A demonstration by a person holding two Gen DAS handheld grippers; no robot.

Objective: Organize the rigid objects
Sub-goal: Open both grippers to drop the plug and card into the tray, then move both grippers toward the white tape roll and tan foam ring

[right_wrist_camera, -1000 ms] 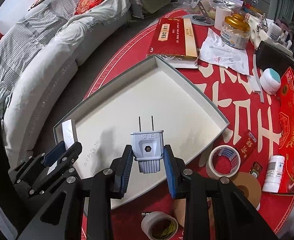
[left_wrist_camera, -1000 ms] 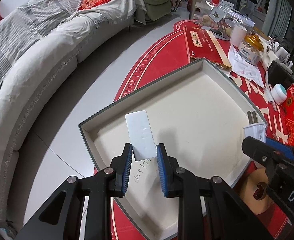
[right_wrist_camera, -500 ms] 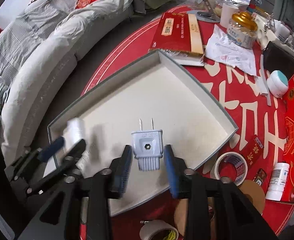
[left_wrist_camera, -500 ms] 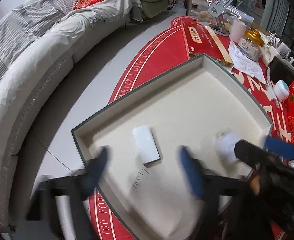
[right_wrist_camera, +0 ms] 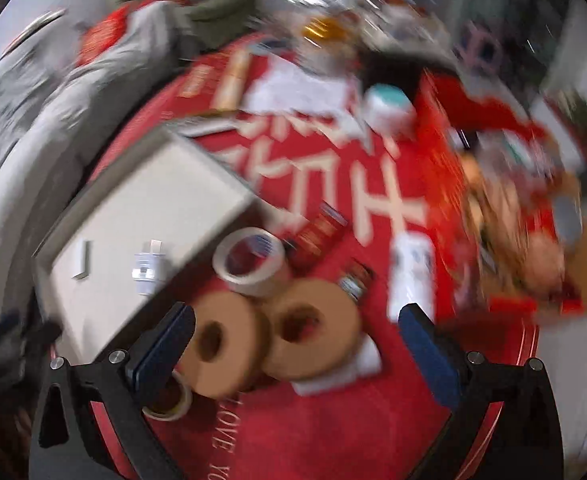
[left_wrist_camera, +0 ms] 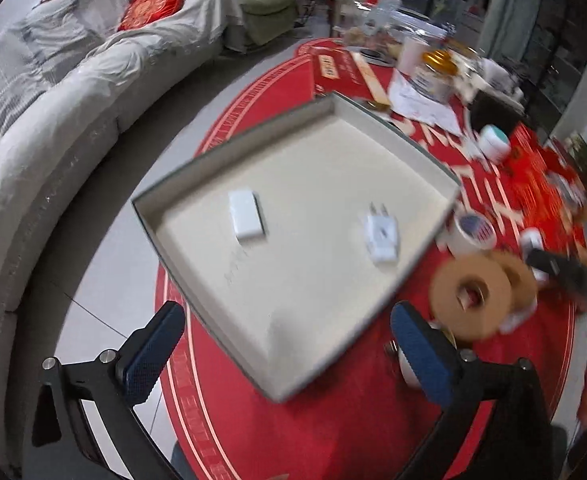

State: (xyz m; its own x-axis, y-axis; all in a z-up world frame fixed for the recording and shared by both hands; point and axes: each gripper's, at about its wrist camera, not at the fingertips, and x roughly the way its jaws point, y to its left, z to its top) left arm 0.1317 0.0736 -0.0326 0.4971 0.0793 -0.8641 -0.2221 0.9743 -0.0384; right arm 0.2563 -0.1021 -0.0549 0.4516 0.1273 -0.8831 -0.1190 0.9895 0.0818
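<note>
A shallow cream tray (left_wrist_camera: pixel 233 140) lies on the round red table. In it lie a flat white block (left_wrist_camera: pixel 246 216) and a white plug adapter (left_wrist_camera: pixel 381 236), apart from each other. My left gripper (left_wrist_camera: pixel 285 320) hovers over the tray's near corner. Its jaws are opening and nothing is between them. In the blurred right wrist view the tray (right_wrist_camera: pixel 133 200) is at the left with the plug adapter (right_wrist_camera: pixel 148 268) and the block (right_wrist_camera: pixel 81 260) inside. My right gripper (right_wrist_camera: pixel 295 316) hangs over two brown tape rolls (right_wrist_camera: pixel 225 336), its jaws opening and holding nothing.
A masking tape roll (right_wrist_camera: pixel 249 260), a white bottle (right_wrist_camera: pixel 411 272) and a small tape roll (right_wrist_camera: pixel 169 400) lie near the brown rolls. Farther back stand a gold-lidded jar (left_wrist_camera: pixel 437 68), a long red box (left_wrist_camera: pixel 341 72) and a teal-lidded pot (left_wrist_camera: pixel 493 142). A grey sofa (left_wrist_camera: pixel 53 120) curves along the left.
Both grippers opened wide, leaving the white block and the plug adapter lying in the tray. Both pulled back, and the right one swung right over the tape rolls.
</note>
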